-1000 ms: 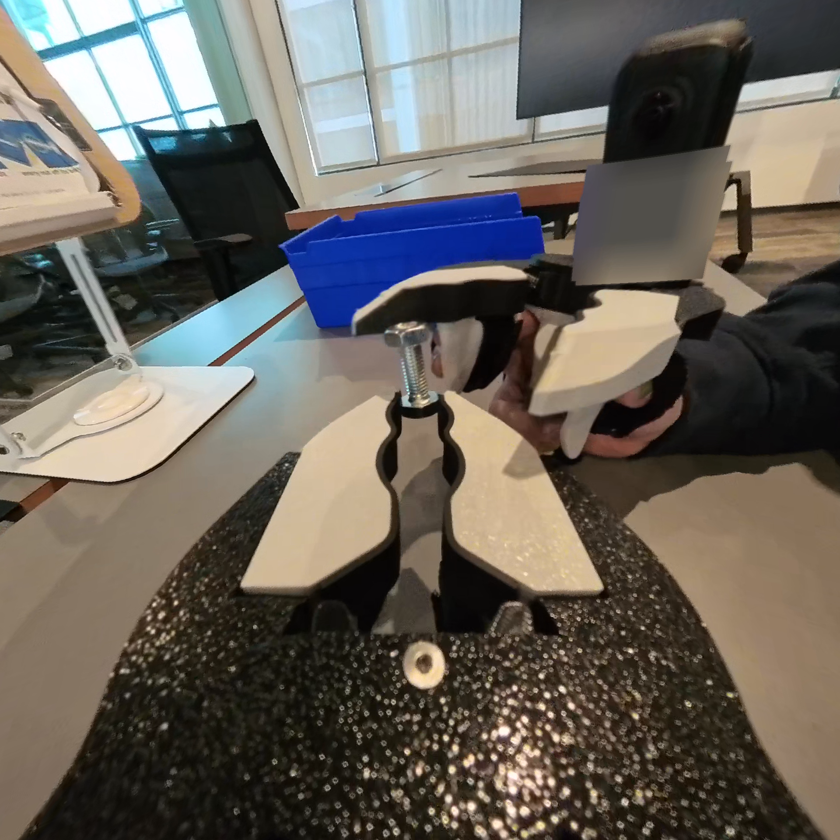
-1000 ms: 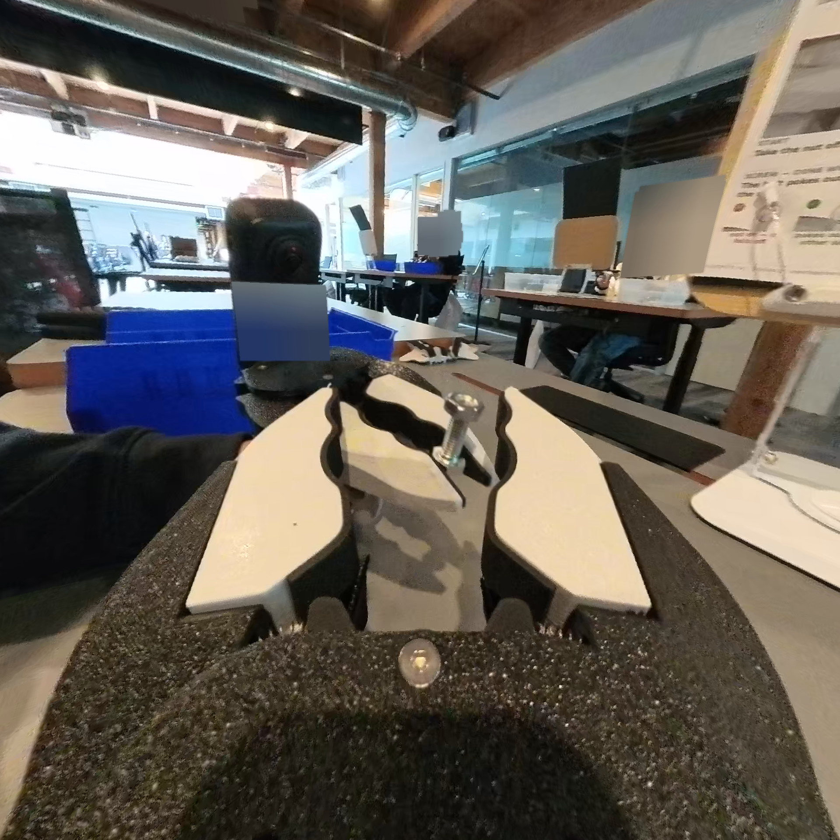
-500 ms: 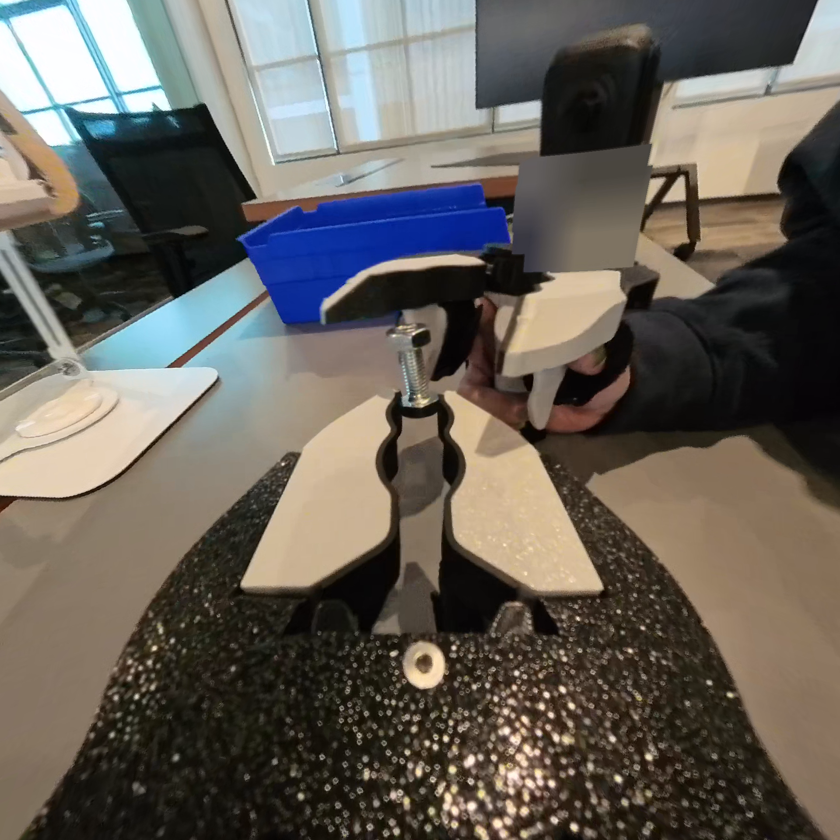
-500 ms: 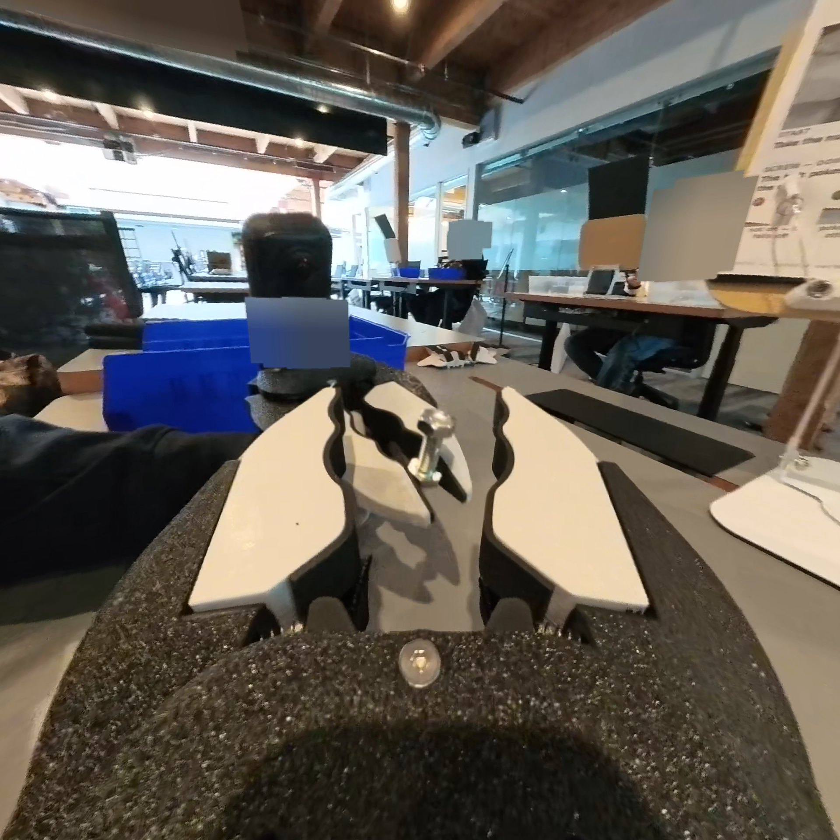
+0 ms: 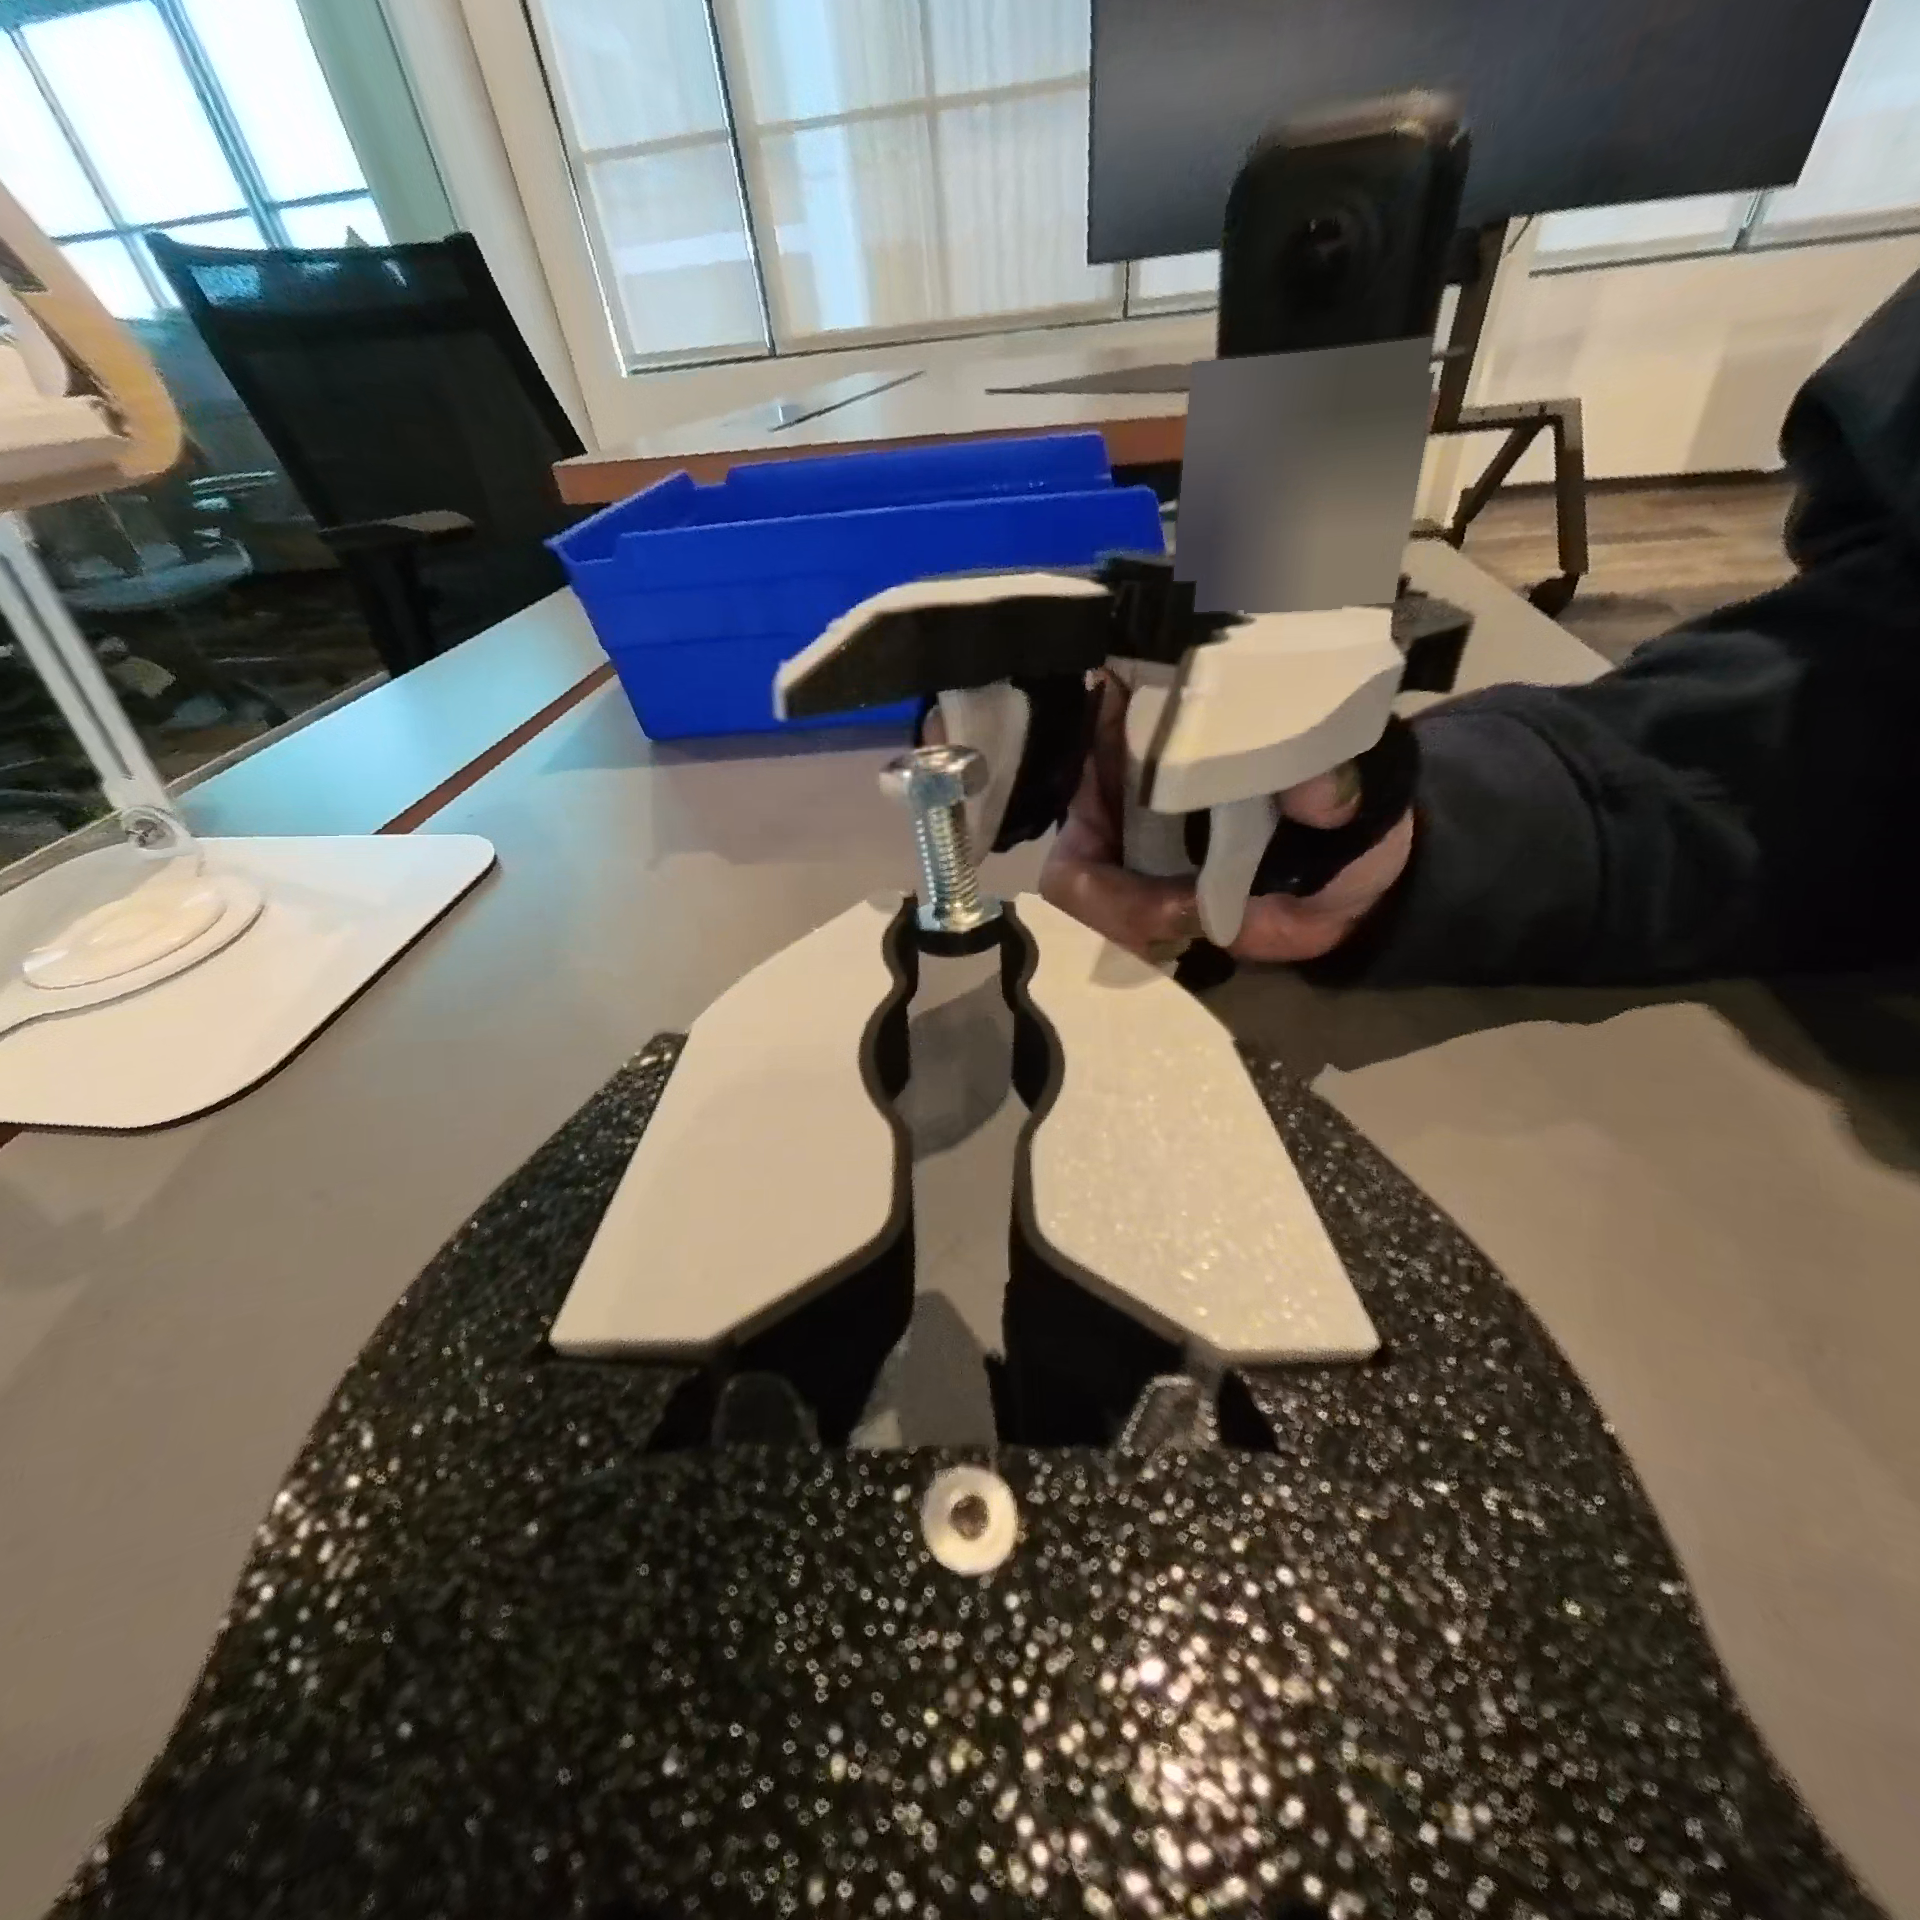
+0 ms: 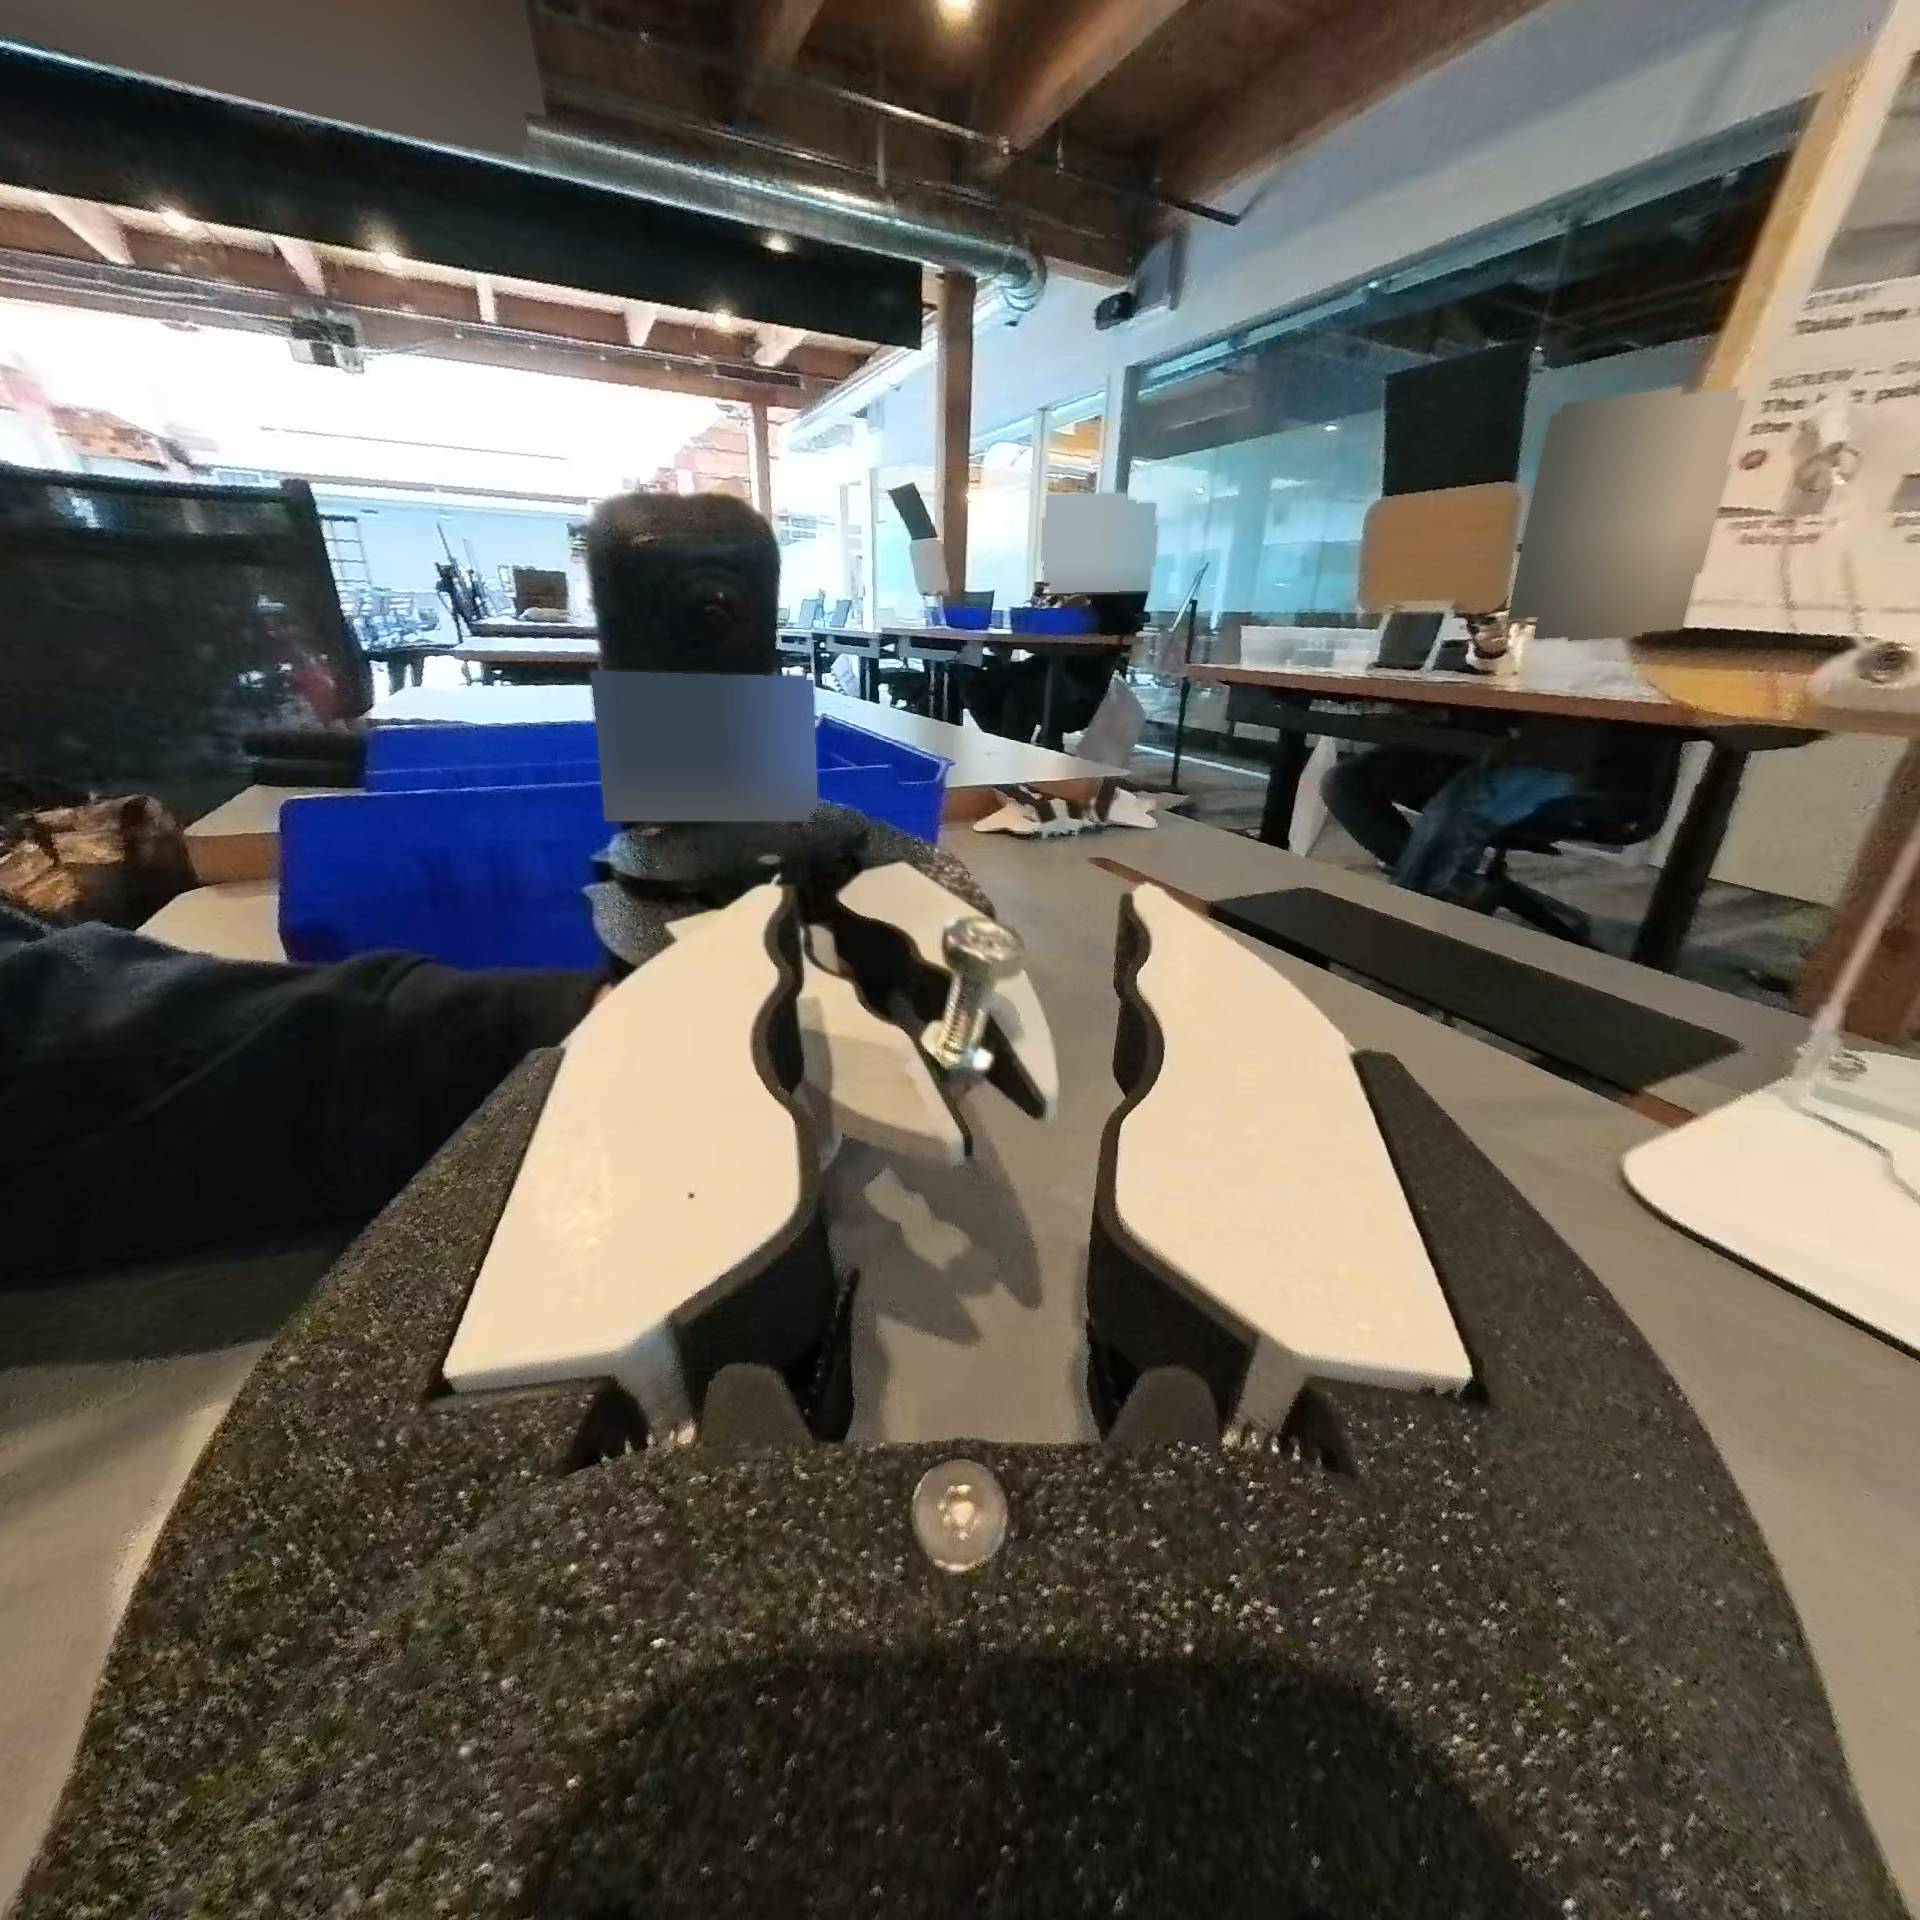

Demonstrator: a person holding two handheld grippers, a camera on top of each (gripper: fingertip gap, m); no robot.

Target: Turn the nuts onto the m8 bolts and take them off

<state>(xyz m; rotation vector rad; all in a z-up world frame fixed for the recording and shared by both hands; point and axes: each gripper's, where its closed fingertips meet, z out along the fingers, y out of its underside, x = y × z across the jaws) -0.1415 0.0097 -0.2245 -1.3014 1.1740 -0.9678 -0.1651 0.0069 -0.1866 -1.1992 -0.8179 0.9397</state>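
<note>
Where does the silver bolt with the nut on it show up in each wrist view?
Left wrist view: the bolt stands upright just above centre, its nut clamped at the left tool tips.
Right wrist view: the bolt is at centre, tilted, between the right tool's open fingers without touching them.
Shared landmark: the blue bin behind.

bolt (image 5: 940, 831) stands upright on nut (image 5: 958, 914) at the left gripper (image 5: 956, 935) fingertips | right gripper (image 5: 935, 707) to their right, one finger above the bolt head | bin (image 5: 852, 582) behind, toward the table (image 5: 312, 1195) far edge | stand base (image 5: 239, 935) at the left edge
</note>
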